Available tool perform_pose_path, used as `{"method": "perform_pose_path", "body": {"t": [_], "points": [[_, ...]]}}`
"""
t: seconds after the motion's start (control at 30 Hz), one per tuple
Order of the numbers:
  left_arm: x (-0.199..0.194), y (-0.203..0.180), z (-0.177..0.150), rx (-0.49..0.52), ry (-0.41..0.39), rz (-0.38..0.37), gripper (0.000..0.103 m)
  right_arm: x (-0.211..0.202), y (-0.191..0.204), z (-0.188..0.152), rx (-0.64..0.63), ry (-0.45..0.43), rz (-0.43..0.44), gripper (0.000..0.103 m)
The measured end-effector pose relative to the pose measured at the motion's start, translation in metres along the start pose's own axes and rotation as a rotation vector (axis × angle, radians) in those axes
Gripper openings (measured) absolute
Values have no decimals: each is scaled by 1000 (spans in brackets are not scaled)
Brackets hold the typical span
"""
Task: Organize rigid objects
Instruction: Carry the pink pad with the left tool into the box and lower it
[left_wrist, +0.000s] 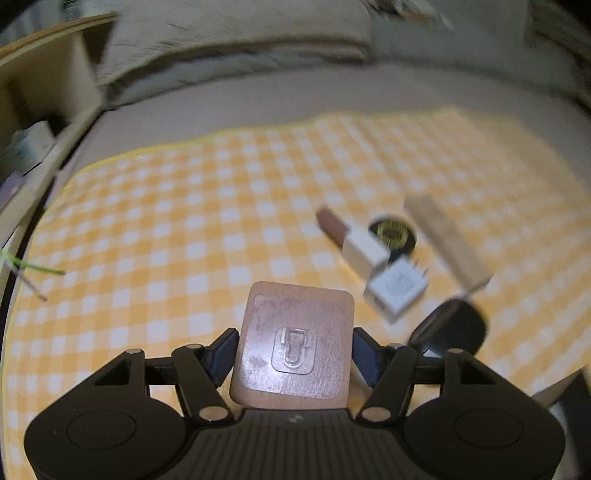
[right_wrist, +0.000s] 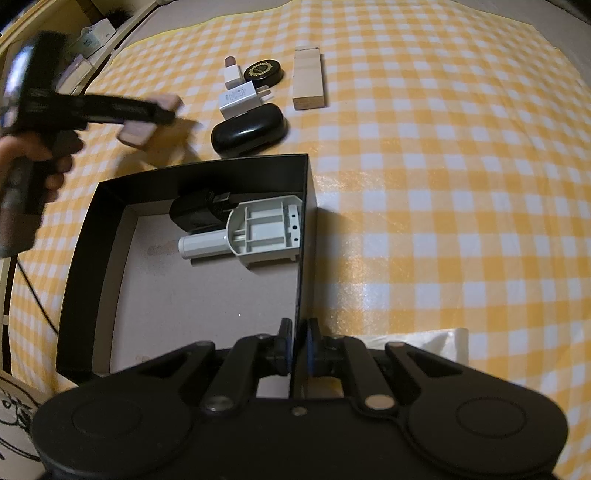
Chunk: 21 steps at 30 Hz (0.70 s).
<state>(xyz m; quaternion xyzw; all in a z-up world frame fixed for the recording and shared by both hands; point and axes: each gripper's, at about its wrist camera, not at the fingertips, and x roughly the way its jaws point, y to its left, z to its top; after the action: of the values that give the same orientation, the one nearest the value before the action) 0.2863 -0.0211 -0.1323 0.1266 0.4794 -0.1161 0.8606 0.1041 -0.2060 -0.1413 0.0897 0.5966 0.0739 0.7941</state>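
Note:
My left gripper (left_wrist: 293, 347) is shut on a square wooden block with a clear plastic hook (left_wrist: 293, 347), held above the yellow checked cloth (left_wrist: 177, 221). It shows blurred in the right wrist view (right_wrist: 147, 118), left of the black box (right_wrist: 110, 229). My right gripper (right_wrist: 297, 345) is shut on the box's right wall (right_wrist: 303, 236). Inside the box lie a grey plastic bracket (right_wrist: 266, 229), a white tube (right_wrist: 205, 246) and a black part (right_wrist: 197, 212). Beyond the box lie a black case (right_wrist: 249, 129), a white charger (right_wrist: 238, 96), a lipstick (right_wrist: 232, 73), a round black tin (right_wrist: 263, 71) and a wooden plank (right_wrist: 308, 78).
A shelf with boxes (left_wrist: 29, 147) stands at the left edge. Bedding (left_wrist: 236, 48) lies beyond the cloth. A white sheet (right_wrist: 436, 343) lies by my right gripper. A drawn paper (right_wrist: 14, 413) sits at the lower left.

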Motion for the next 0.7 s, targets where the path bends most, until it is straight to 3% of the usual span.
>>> {"method": "perform_pose_path", "body": {"t": [0.17,0.3,0.5,0.7], "points": [[-50,7,-6,-105,-90,-49,66,1,1,1,-1,-8,-9,7],[-85,7,-22,-197,-98,-116,66,1,0,2,3,-10,-13,7],[-109,-8,-50,-335,-30,-260,66,1,-1,3,14,-11,-15,7],[-113,-52,-78,-323,67,-357,66,1,-1,3,22,-13,-21,7]]}}
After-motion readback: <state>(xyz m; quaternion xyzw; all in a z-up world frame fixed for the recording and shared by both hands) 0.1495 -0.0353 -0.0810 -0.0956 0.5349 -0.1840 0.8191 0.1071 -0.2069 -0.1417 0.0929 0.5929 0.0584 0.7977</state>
